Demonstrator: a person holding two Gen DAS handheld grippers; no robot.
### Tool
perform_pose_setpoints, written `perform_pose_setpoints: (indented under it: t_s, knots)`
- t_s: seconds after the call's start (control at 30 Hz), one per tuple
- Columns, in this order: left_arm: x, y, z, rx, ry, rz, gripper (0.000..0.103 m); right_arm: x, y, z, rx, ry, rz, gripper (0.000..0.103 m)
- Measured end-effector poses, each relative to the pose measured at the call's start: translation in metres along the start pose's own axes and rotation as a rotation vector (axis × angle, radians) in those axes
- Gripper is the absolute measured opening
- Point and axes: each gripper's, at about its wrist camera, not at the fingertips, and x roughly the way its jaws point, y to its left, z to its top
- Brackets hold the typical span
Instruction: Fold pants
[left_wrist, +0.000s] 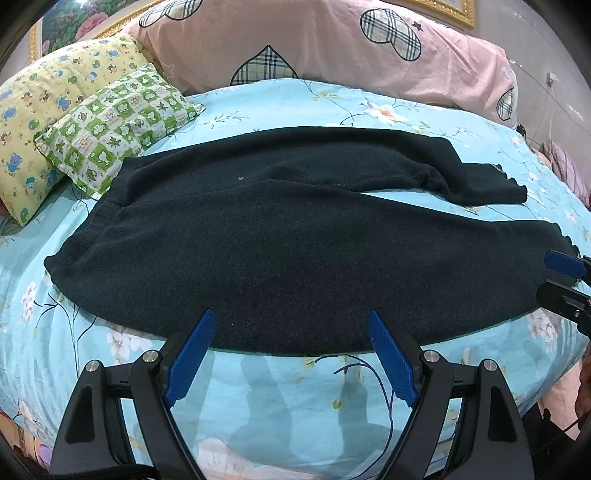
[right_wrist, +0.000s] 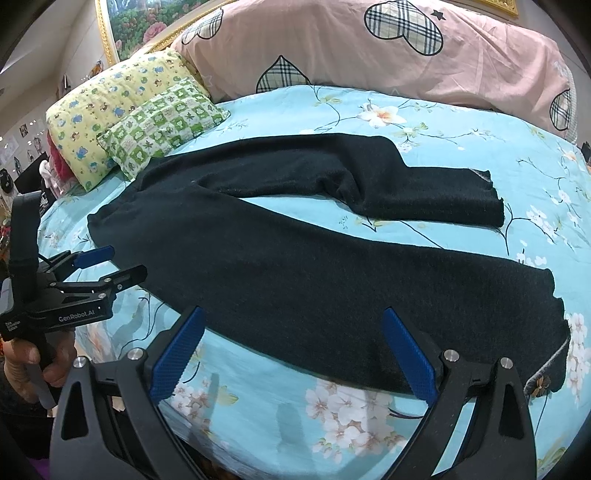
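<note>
My left gripper (left_wrist: 290, 321) hangs with its jaws spread wide, the blue ribbed pads (left_wrist: 192, 356) splayed far apart and closing on nothing; their tips reach just over the near edge of the black pants (left_wrist: 280, 251), though I cannot tell whether they touch the fabric or hover just above it. My right gripper (right_wrist: 291, 319) is likewise released, its jaws fully apart and empty, its pads (right_wrist: 410, 356) sitting over the near edge of the same trouser leg close to the hem. The pants lie spread flat across the light blue floral bedsheet (left_wrist: 92, 332), waistband toward the left beside the pillows, both legs running off to the right; the nearer leg stretches straight, while the farther leg bends partway along and ends in a ragged cuff, with a wedge of sheet showing between the two legs. A green checked pillow (left_wrist: 114, 129) rests against a yellow cartoon-print pillow (left_wrist: 40, 107) at the waistband end, the green one's corner right at the pants. A pink quilt with plaid hearts (left_wrist: 332, 55) lies bunched along the far side of the bed. From my right wrist view I see my left gripper off to the side, near the waistband, with my left hand (right_wrist: 35, 363) wrapped around its handle.
</note>
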Motion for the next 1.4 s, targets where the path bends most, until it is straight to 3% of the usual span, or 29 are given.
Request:
perform_pose_setpoints:
  t_s: [0.5, 0.83, 1.17, 1.4]
  knots:
    - [0.001, -0.003, 0.005, 0.028, 0.014, -0.054, 0.085, -0.002, 0.001, 0.001, 0.007, 0.000, 0.011, 0.097]
    - [0.017, 0.001, 0.036, 0.064, 0.031, -0.120, 0.085, -0.005, -0.033, 0.021, 0.072, -0.017, 0.004, 0.097]
    - [0.050, -0.018, 0.089, 0.194, 0.043, -0.191, 0.085, 0.001, -0.091, 0.054, 0.169, -0.019, 0.013, 0.097]
    - [0.083, -0.039, 0.147, 0.275, 0.057, -0.257, 0.085, 0.014, -0.138, 0.088, 0.176, -0.003, -0.041, 0.097]
